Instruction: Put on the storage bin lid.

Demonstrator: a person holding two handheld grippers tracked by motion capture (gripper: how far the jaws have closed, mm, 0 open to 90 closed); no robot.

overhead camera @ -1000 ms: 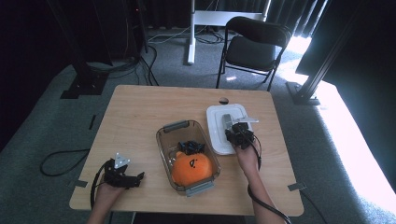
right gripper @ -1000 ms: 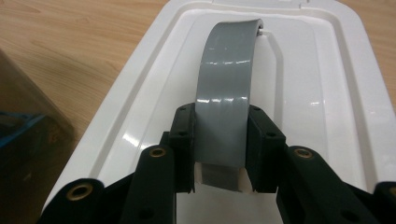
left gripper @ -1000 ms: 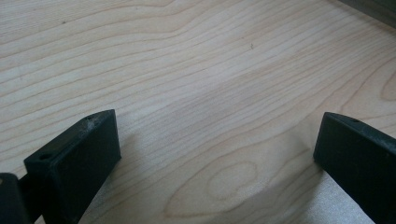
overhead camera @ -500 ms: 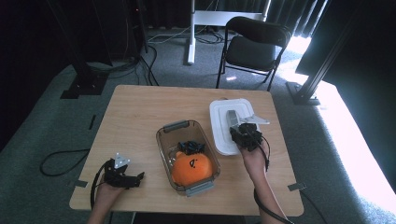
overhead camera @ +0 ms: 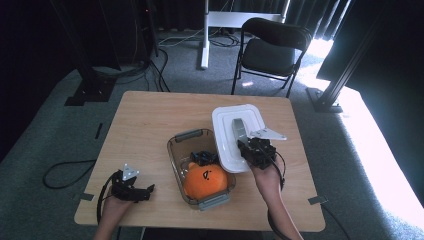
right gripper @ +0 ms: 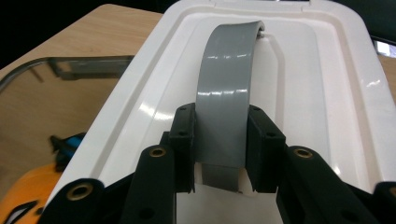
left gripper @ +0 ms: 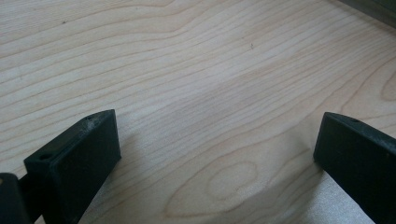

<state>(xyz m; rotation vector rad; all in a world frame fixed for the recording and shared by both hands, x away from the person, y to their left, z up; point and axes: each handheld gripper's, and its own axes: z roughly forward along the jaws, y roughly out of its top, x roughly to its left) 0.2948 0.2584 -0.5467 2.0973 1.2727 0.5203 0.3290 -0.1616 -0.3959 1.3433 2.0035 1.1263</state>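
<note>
At left, left tongs [overhead camera: 131, 187] are resting spread apart on the table [overhead camera: 150, 120]. Right tongs [right gripper: 219, 142] are clamping the white lid's [overhead camera: 225, 125] grey handle [right gripper: 226, 93] beside the container [overhead camera: 182, 142]; slick plastic risks slipping, judging by gloss.

Table [overhead camera: 150, 120]: pale wood, with a darker wavy grain showing under my black left gripper [left gripper: 215, 154]. Lid [right gripper: 327, 93]: glossy white, its arched handle [right gripper: 226, 98] grey, held in my black right gripper [right gripper: 219, 154]. Container [overhead camera: 176, 150]: clear with a brownish tint, grey end clips, holding an orange plush [overhead camera: 205, 180] with a black mark.
</note>
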